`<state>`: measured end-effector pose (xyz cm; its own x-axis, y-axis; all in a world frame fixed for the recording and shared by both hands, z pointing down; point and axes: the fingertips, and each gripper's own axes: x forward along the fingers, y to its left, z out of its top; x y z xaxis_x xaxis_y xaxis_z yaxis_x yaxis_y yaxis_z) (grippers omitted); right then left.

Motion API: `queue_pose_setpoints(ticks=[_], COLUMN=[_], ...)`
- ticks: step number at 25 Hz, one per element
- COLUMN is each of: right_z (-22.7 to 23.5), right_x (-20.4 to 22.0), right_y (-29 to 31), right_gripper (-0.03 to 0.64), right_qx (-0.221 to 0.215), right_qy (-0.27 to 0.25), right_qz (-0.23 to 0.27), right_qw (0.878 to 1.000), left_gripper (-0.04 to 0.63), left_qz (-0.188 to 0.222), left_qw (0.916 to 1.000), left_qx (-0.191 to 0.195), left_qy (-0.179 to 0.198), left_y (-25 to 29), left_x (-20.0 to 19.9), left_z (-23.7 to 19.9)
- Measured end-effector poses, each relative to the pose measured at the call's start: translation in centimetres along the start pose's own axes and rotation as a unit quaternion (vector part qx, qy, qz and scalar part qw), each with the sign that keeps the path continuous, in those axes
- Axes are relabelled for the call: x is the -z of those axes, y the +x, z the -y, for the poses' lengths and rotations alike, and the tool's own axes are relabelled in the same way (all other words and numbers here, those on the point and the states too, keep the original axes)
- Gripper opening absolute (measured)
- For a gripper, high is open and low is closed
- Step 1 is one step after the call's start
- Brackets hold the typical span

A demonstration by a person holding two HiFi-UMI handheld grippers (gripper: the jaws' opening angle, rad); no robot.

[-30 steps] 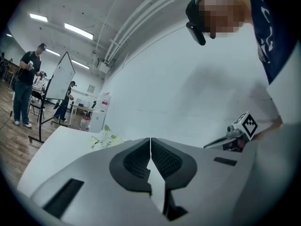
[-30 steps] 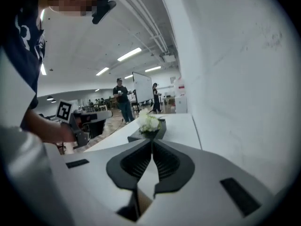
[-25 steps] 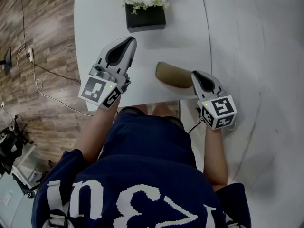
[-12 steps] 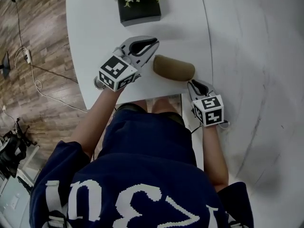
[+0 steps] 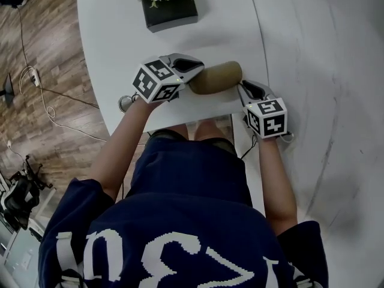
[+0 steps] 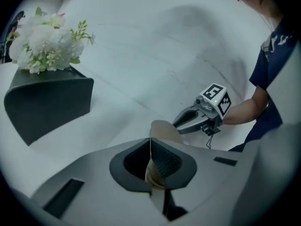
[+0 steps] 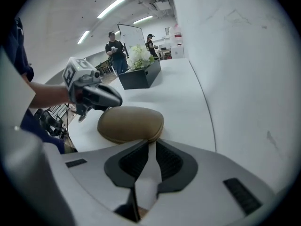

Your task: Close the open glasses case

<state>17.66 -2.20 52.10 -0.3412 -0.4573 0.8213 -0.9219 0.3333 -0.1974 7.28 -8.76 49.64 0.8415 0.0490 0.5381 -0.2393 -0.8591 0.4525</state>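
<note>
The tan glasses case [image 5: 216, 78] lies on the white table [image 5: 120, 35] near its front edge, its lid down and a seam showing along its side [image 7: 131, 124]. My left gripper [image 5: 197, 71] is shut, its tips against the case's left end; the case [image 6: 164, 128] shows just past the closed jaws [image 6: 150, 142]. My right gripper [image 5: 242, 84] stands at the case's right end. Its jaws [image 7: 151, 147] have just been opening and stand slightly apart, with only white table in the gap.
A black box of white flowers [image 5: 169, 12] stands at the back of the table. A pale wall [image 5: 324, 71] runs along the right side. Wood floor with cables [image 5: 36, 71] lies to the left. Two people [image 7: 115, 51] stand far off.
Both grippers came down to the case: the left swung in from the left to its left end, the right dropped to its right end. The case turned slightly on the table.
</note>
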Motion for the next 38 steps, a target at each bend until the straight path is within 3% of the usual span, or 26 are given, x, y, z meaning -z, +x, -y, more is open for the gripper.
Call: queue_pose_setpoints(ticks=[4, 10, 15, 17, 20, 24, 27, 30, 34, 38], right_z=[0.0, -3.1, -8.2, -9.0, -6.8, -2.8, -3.5, -5.3, -6.8, -7.3], right_x=[-3.8, -10.4, -13.4, -13.7, -13.2, -8.2, -2.6, 0.1, 1.1, 1.3], right_y=[2.5, 7.2, 10.1, 9.7, 6.5, 1.8, 1.0, 1.0, 1.1, 2.3], right_gripper=[0.058, 0.041, 0.041, 0.097, 0.123, 0.102, 0.091, 0.058, 0.149, 0.13], right_qx=[-0.013, -0.056, -0.152, -0.166, -0.122, -0.051, -0.052, -0.041, -0.05, -0.034], right_qy=[-0.008, -0.06, -0.089, -0.089, -0.077, -0.042, -0.005, 0.011, 0.018, 0.012], right_qz=[0.024, 0.05, 0.038, 0.046, 0.089, 0.101, 0.06, 0.05, 0.039, 0.039], right_qw=[1.0, 0.995, 0.984, 0.981, 0.986, 0.993, 0.997, 0.998, 0.998, 0.999], left_gripper=[0.018, 0.018, 0.018, 0.018, 0.018, 0.018, 0.017, 0.015, 0.015, 0.015], left_qz=[-0.005, 0.006, 0.006, 0.016, 0.053, 0.08, 0.078, 0.085, 0.1, 0.098], left_qw=[0.9993, 0.9947, 0.9949, 0.994, 0.9934, 0.9963, 0.9934, 0.9896, 0.9857, 0.985], left_qx=[0.005, 0.03, 0.043, 0.051, 0.05, -0.026, -0.084, -0.115, -0.132, -0.136], left_qy=[-0.035, -0.099, -0.091, -0.095, -0.089, -0.019, 0.006, 0.015, 0.034, 0.04], left_y=[-2.0, -3.3, -1.8, -1.3, -1.8, -3.0, -2.5, -1.9, -1.9, -2.0], left_x=[2.0, 4.4, 4.8, 4.1, 1.7, -0.9, -1.4, -1.7, -1.8, -1.7], left_z=[0.3, 2.1, 4.2, 4.9, 5.4, 3.4, 1.5, 0.6, 0.7, 0.7])
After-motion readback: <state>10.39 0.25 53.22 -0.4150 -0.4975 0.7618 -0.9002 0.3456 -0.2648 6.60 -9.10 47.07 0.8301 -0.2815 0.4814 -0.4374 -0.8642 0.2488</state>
